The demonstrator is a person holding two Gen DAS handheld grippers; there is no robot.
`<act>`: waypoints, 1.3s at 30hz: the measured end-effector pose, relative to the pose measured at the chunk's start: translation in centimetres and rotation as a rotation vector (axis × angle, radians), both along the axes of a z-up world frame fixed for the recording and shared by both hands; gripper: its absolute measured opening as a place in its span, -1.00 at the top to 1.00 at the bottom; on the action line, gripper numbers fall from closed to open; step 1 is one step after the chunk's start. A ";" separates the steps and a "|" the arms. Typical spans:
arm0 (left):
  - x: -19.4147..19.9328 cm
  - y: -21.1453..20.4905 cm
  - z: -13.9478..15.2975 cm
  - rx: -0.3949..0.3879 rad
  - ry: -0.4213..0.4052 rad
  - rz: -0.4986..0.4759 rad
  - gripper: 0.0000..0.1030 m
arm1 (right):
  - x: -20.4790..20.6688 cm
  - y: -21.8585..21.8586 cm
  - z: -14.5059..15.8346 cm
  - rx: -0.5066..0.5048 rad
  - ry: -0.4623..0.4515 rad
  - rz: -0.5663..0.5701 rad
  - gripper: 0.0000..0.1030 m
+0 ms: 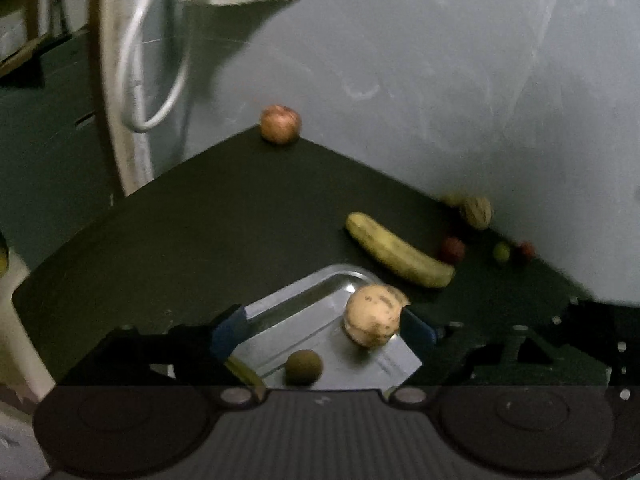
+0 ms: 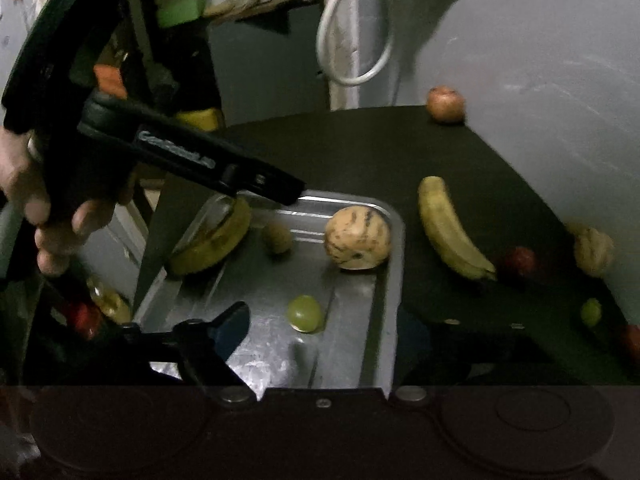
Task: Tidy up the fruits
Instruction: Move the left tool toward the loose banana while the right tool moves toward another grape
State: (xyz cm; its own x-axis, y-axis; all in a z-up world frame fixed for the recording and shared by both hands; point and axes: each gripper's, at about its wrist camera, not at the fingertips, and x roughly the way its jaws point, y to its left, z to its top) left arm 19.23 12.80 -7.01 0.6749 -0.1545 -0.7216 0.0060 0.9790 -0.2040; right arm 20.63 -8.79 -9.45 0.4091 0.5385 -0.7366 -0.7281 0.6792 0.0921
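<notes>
A steel tray (image 2: 394,264) on the dark table holds a speckled pale round fruit (image 2: 357,238), a small brown fruit (image 2: 277,237), a green grape (image 2: 306,313) and a banana (image 2: 212,242). My left gripper (image 1: 322,330) hovers open over the tray (image 1: 288,300), with the pale fruit (image 1: 373,320) by its right finger and the brown fruit (image 1: 303,367) between the fingers. My right gripper (image 2: 320,332) is open above the tray's near end. A loose banana (image 2: 450,232), an apple (image 2: 445,105), a walnut-like fruit (image 2: 593,251), red fruits (image 2: 520,262) and a grape (image 2: 591,312) lie on the table.
The left gripper's black body (image 2: 180,152) and the hand (image 2: 36,196) holding it reach over the tray's left side. A white cable loop (image 2: 352,40) and a cloth hang at the back. A grey wall borders the table on the right.
</notes>
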 end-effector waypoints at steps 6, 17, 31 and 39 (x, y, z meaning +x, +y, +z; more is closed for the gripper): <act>-2.3 -1.1 2.0 -0.063 -0.039 0.074 -0.96 | 0.2 -5.2 2.1 0.118 0.078 -0.133 -0.88; -6.5 -5.6 4.1 -0.102 -0.012 0.199 -0.99 | -1.3 -13.0 3.4 0.176 0.154 -0.228 -0.99; -9.3 -12.5 8.0 0.037 -0.019 0.185 -0.99 | -2.3 -17.9 4.9 0.273 0.114 -0.193 -0.99; -10.4 -16.0 10.1 0.123 -0.090 0.173 -0.99 | -3.0 -19.0 5.1 0.314 0.086 -0.208 -0.99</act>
State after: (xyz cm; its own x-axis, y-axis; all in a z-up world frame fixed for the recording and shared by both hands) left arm 8.79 -3.20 3.09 0.7460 0.0547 -0.6636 -0.1515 0.9844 -0.0891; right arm 17.64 -27.77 -4.34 0.4776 0.6551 -0.5854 -0.5580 0.7408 0.3738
